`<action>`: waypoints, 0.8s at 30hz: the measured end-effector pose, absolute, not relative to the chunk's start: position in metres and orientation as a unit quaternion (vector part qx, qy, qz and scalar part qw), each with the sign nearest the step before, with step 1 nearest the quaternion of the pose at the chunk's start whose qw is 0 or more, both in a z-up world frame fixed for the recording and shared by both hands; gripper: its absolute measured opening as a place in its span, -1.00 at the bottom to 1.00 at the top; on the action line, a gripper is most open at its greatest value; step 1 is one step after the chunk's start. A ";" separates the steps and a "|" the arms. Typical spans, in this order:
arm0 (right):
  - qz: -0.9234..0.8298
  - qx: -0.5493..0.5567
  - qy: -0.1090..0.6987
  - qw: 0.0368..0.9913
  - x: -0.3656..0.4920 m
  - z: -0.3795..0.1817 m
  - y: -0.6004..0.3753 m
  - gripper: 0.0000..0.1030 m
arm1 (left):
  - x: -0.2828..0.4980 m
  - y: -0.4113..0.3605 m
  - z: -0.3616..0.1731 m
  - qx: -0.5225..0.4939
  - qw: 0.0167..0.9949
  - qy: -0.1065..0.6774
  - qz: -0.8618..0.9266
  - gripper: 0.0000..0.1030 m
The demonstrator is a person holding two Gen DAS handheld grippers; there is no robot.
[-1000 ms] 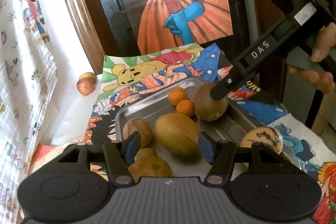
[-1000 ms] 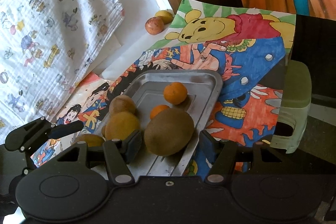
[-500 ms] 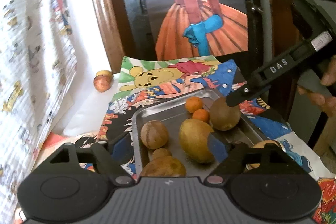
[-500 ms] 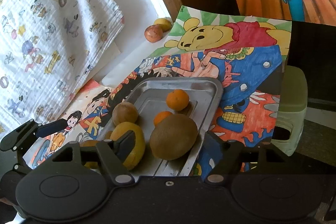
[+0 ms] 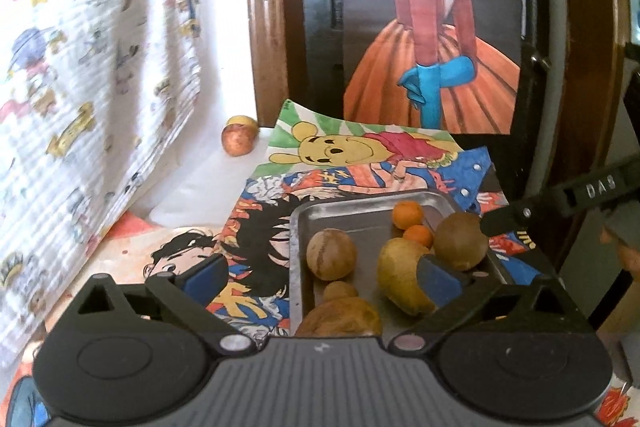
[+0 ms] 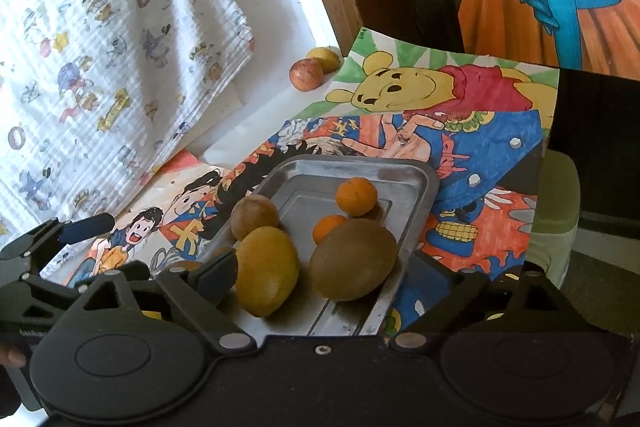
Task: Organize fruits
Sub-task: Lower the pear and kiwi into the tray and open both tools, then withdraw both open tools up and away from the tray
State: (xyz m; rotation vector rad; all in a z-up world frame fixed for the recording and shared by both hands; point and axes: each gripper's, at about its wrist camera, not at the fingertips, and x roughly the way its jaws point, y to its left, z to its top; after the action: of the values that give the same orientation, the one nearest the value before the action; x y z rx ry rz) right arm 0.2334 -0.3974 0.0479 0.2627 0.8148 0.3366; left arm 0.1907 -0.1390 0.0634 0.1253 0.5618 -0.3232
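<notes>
A metal tray (image 6: 424, 195) lies on cartoon posters and holds a yellow mango (image 6: 267, 271), a brown kiwi-like fruit (image 6: 353, 259), a round brown fruit (image 6: 255, 216) and two small oranges (image 6: 356, 191). My right gripper (image 6: 324, 279) is open just short of the mango and the kiwi-like fruit, gripping neither. My left gripper (image 5: 320, 275) is open over the tray's near-left corner (image 5: 298, 227), with the round brown fruit (image 5: 331, 254) ahead of it and the mango (image 5: 402, 277) against its right finger. A reddish fruit (image 5: 239, 140) and a yellow fruit (image 5: 242, 121) lie off the tray, far left.
A patterned white cloth (image 6: 100, 47) hangs along the left. A wooden frame (image 5: 266, 27) and a painting of a dress stand behind the posters. A green plastic stool (image 6: 556, 211) sits beyond the right edge. The right gripper's finger (image 5: 516, 217) reaches in beside the tray.
Both grippers have opened wider. The right one has pulled back, leaving the kiwi-like fruit lying in the tray. The left one has swung to the left, toward the tray's left rim.
</notes>
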 end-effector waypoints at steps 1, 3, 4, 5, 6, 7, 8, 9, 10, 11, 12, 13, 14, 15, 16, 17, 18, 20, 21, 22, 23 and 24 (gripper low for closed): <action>0.162 0.126 0.392 0.897 0.232 0.048 -0.396 0.86 | 0.190 -0.137 0.064 0.055 0.946 0.277 -0.156 0.99; 0.161 0.125 0.389 0.899 0.228 0.049 -0.394 0.87 | 0.188 -0.133 0.064 0.043 0.947 0.278 -0.152 0.99; 0.160 0.124 0.387 0.900 0.226 0.050 -0.393 0.88 | 0.187 -0.131 0.064 0.038 0.948 0.279 -0.150 0.99; 0.159 0.123 0.384 0.901 0.224 0.051 -0.391 0.91 | 0.186 -0.129 0.064 0.034 0.949 0.279 -0.146 0.99; 0.158 0.122 0.381 0.903 0.221 0.052 -0.390 0.93 | 0.184 -0.127 0.064 0.030 0.949 0.279 -0.142 0.99; 0.157 0.119 0.377 0.905 0.218 0.053 -0.388 0.95 | 0.183 -0.125 0.064 0.027 0.950 0.279 -0.138 0.99; 0.155 0.117 0.375 0.907 0.215 0.054 -0.387 0.96 | 0.182 -0.123 0.064 0.022 0.950 0.280 -0.134 0.99; 0.153 0.114 0.371 0.909 0.211 0.055 -0.385 0.97 | 0.180 -0.121 0.064 0.015 0.951 0.282 -0.129 0.99; 0.151 0.113 0.367 0.911 0.208 0.056 -0.384 0.98 | 0.179 -0.117 0.064 0.006 0.951 0.282 -0.125 0.99; 0.150 0.112 0.364 0.912 0.205 0.057 -0.382 0.98 | 0.177 -0.114 0.064 -0.003 0.951 0.283 -0.122 0.99; 0.147 0.113 0.362 0.914 0.202 0.058 -0.381 0.98 | 0.176 -0.111 0.064 -0.011 0.952 0.283 -0.118 0.99; 0.144 0.113 0.360 0.915 0.199 0.058 -0.380 0.98 | 0.175 -0.108 0.064 -0.019 0.952 0.284 -0.114 0.99; 0.141 0.113 0.358 0.916 0.196 0.059 -0.379 0.99 | 0.173 -0.105 0.064 -0.026 0.952 0.285 -0.110 0.99; 0.138 0.112 0.356 0.918 0.192 0.059 -0.377 0.99 | 0.172 -0.102 0.064 -0.033 0.952 0.286 -0.108 0.99; 0.135 0.111 0.354 0.919 0.190 0.060 -0.376 0.99 | 0.171 -0.099 0.064 -0.041 0.951 0.287 -0.106 0.99; 0.132 0.110 0.350 0.921 0.186 0.061 -0.374 0.99 | 0.170 -0.096 0.064 -0.049 0.951 0.287 -0.104 0.99; 0.130 0.109 0.347 0.922 0.183 0.062 -0.373 0.99 | 0.168 -0.093 0.063 -0.055 0.951 0.288 -0.102 0.99; 0.124 0.106 0.340 0.926 0.177 0.065 -0.370 0.99 | 0.165 -0.089 0.063 -0.061 0.950 0.289 -0.098 0.99; 0.121 0.104 0.337 0.928 0.173 0.066 -0.368 0.99 | 0.163 -0.087 0.062 -0.063 0.950 0.289 -0.096 0.99; 0.118 0.103 0.334 0.930 0.169 0.068 -0.366 0.99 | 0.161 -0.086 0.062 -0.064 0.951 0.289 -0.095 0.99; 0.115 0.101 0.331 0.931 0.166 0.069 -0.365 0.99 | 0.159 -0.085 0.062 -0.065 0.951 0.288 -0.093 0.99; 0.112 0.100 0.329 0.932 0.163 0.071 -0.363 0.99 | 0.156 -0.083 0.062 -0.066 0.951 0.288 -0.091 0.99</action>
State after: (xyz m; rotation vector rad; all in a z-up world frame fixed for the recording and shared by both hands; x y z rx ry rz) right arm 0.1631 -0.3632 0.0709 0.2047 0.6738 0.2292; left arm 0.1561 -0.0832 0.0617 -0.1342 0.5855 -0.1841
